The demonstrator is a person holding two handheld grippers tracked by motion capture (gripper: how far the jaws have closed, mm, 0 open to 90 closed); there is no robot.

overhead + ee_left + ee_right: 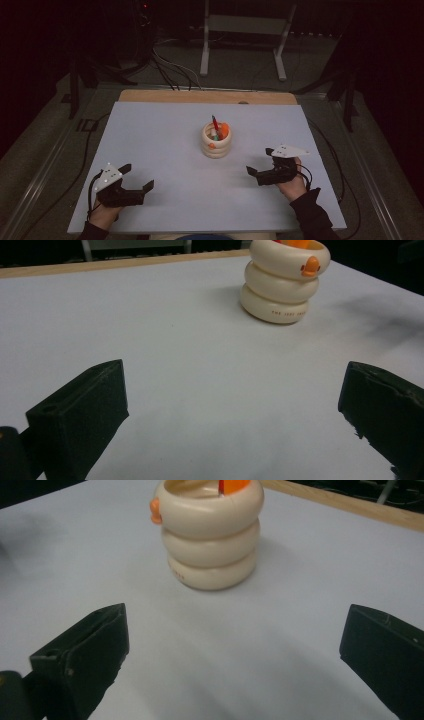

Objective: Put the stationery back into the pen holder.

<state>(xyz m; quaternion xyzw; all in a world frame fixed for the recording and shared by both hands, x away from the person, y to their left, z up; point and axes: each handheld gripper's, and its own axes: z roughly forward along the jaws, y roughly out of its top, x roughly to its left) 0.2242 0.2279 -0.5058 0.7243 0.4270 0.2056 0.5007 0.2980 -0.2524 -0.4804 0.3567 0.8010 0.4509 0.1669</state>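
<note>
A cream ringed holder (216, 141) with an orange beak stands in the middle of the white table (165, 130); red, orange and green items stick out of its top. The same holder (283, 282) is far ahead and to the right in the left gripper view, and nearer, ahead, as the holder (211, 535) in the right gripper view. My left gripper (136, 177) rests open at the near left with nothing between its jaws. My right gripper (260, 160) is open at the near right, pointing towards the holder, also holding nothing.
A wooden strip (207, 96) runs along the table's far edge. Beyond it on the dark floor stand a grey metal frame (244, 37) and several cables (170, 70). Bare white surface lies between both grippers and the holder.
</note>
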